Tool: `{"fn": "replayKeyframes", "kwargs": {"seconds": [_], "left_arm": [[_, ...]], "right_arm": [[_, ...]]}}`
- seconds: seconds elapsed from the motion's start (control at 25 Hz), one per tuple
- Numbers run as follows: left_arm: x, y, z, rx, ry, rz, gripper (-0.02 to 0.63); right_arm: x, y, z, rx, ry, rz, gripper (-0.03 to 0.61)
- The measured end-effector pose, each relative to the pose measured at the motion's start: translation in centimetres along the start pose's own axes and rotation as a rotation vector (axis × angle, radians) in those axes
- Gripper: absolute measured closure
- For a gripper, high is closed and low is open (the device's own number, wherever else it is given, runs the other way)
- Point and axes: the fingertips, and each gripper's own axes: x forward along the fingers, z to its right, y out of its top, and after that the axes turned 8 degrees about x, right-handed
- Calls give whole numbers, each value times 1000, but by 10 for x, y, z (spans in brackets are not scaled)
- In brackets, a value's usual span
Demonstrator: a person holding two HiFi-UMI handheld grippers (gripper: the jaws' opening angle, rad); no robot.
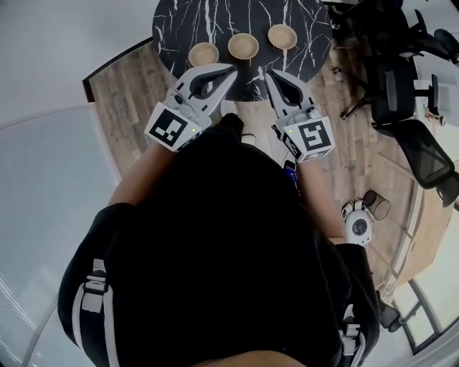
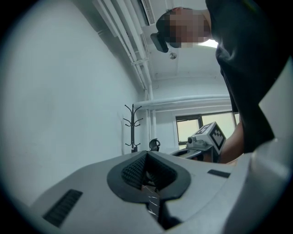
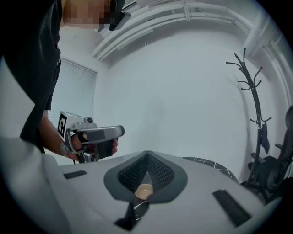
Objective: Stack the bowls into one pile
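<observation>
Three tan bowls stand in a row on the round black marble table [image 1: 215, 21]: a left one [image 1: 204, 53], a middle one [image 1: 243, 46] and a right one [image 1: 282, 36]. They sit apart, none inside another. My left gripper [image 1: 232, 70] hovers at the table's near edge just short of the left and middle bowls, its jaws shut on nothing. My right gripper [image 1: 270, 75] is beside it, short of the right bowl, also shut and empty. In the right gripper view one bowl [image 3: 143, 192] shows through the gap under the closed jaws [image 3: 147, 153]. The left gripper view shows closed jaws [image 2: 146, 154].
Black office chairs [image 1: 401, 93] crowd the table's right side on the wooden floor. A white round device [image 1: 357, 223] sits on the floor at the right. A coat stand [image 2: 132, 125] stands against the far wall. A glass partition lies on the left.
</observation>
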Motion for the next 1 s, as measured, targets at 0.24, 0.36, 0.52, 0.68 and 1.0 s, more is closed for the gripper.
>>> {"fn": "replayKeyframes", "kwargs": {"seconds": [0.24, 0.36, 0.52, 0.68, 1.0], "left_arm": [[-5, -15, -37, -1, 53, 27, 609], [-6, -24, -57, -15, 85, 32, 609], [-7, -35, -80, -38, 115, 36, 609], [-6, -47, -96, -43, 122, 14, 609], [-8, -66, -140, -109, 173, 19, 609]], "right_arm": [[47, -10, 10, 0, 30, -49, 578], [69, -18, 15, 2, 39, -78, 577], [97, -38, 24, 9, 49, -142, 577], [123, -52, 30, 27, 64, -187, 577], [185, -94, 38, -1, 100, -324, 577]]}}
